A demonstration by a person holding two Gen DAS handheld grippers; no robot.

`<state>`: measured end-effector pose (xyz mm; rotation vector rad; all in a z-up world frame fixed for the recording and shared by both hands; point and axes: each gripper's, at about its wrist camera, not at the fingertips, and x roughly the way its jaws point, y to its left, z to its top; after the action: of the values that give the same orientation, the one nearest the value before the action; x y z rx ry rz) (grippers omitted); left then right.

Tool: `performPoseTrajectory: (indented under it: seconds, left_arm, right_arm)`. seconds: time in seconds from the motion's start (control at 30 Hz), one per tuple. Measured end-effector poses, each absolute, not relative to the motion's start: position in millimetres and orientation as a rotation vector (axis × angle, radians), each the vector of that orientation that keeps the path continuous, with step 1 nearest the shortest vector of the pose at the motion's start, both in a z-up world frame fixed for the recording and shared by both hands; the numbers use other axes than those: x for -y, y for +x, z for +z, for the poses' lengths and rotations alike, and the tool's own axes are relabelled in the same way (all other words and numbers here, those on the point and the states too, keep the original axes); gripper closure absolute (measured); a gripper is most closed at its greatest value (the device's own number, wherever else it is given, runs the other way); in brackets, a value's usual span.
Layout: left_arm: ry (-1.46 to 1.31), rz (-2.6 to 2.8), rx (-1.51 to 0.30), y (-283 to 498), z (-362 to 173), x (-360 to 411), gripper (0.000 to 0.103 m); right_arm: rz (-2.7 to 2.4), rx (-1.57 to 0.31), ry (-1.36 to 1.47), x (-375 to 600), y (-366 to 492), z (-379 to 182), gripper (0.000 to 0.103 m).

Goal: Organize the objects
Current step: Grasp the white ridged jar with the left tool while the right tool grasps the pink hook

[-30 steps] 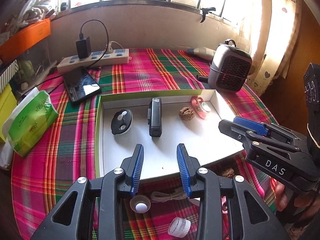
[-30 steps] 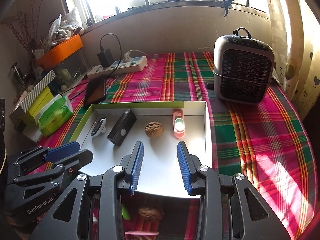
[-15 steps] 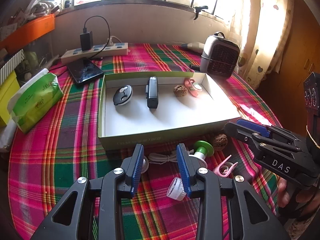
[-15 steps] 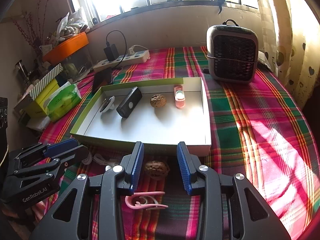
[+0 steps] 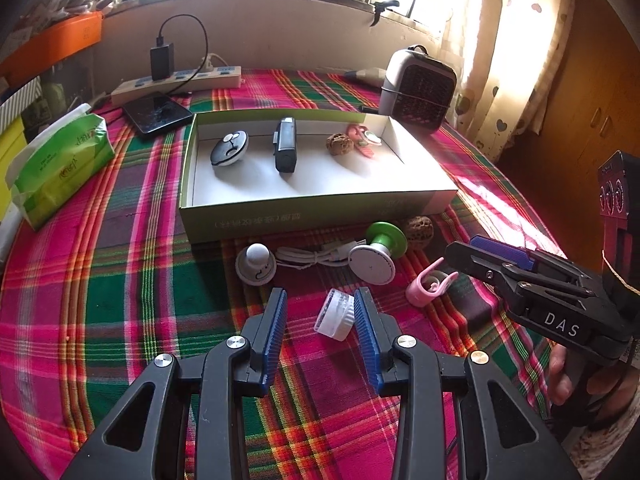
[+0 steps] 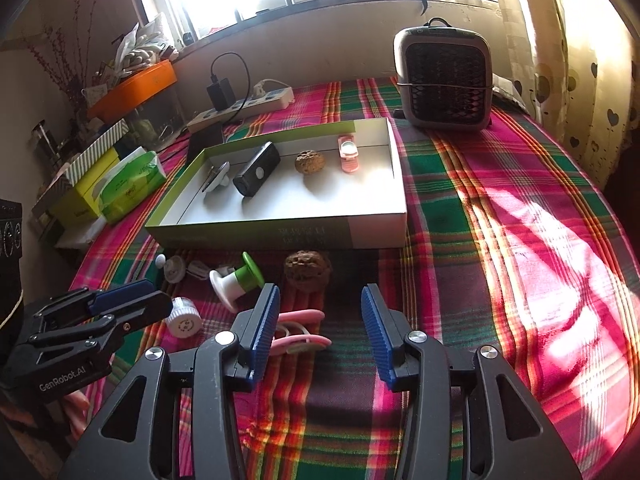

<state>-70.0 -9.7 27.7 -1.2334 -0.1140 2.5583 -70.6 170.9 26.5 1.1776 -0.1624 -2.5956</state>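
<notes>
A shallow green-and-white box (image 5: 320, 216) (image 6: 276, 236) holds a round black-and-white gadget (image 5: 229, 148), a black device (image 5: 285, 150), a walnut (image 5: 339, 144) and a pink clip (image 5: 362, 140). In front of it lie a small white knob (image 5: 256, 266), a white cable (image 5: 312, 258), a green-and-white spool (image 5: 378, 254), a second walnut (image 6: 307, 270), a pink clip (image 6: 298, 330) and a clear bottle cap (image 5: 336, 316). My left gripper (image 5: 320, 320) is open with the cap between its fingers. My right gripper (image 6: 318, 314) is open just behind the walnut, over the pink clip.
A small grey heater (image 6: 444, 80) stands behind the box on the right. A power strip (image 5: 176, 84), a phone (image 5: 158, 114) and a green tissue pack (image 5: 60, 164) lie to the left. Boxes and an orange tray (image 6: 132, 86) sit on the left edge.
Both grippers have pulled back from over the box toward the table's front edge and lowered. The loose items in front of the box have come into view.
</notes>
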Motion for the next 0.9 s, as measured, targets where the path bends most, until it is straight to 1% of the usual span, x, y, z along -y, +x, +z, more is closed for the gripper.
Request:
performPoseTrajectory:
  seconds: [0.17, 0.73, 0.77, 0.87, 0.9]
  left_arm:
    - [-1.259, 2.531, 0.109, -70.0, 19.4, 4.9, 0.068]
    - [-1.266, 2.579, 0.087, -77.5, 10.9, 4.0, 0.068]
    - [-1.266, 2.583, 0.092, -77.5, 10.9, 5.5, 0.069]
    - [-1.267, 2.601, 0.091, -77.6, 10.3, 9.7, 0.081]
    - [-1.268, 2.605, 0.092, -77.8, 9.9, 11.8, 0.083]
  right_arm:
    - [-2.59, 0.178, 1.195, -172.6, -62.7, 20.9, 0.059]
    - [-2.599, 0.173, 1.206, -169.3, -50.0, 20.1, 0.059]
    - [-2.597, 0.17, 1.207, -167.9, -49.5, 20.0, 0.059]
    - [-2.592, 0.159, 1.208, -163.1, -48.9, 19.7, 0.059]
    - [-2.59, 0.158, 1.211, -161.6, -49.0, 19.4, 0.059]
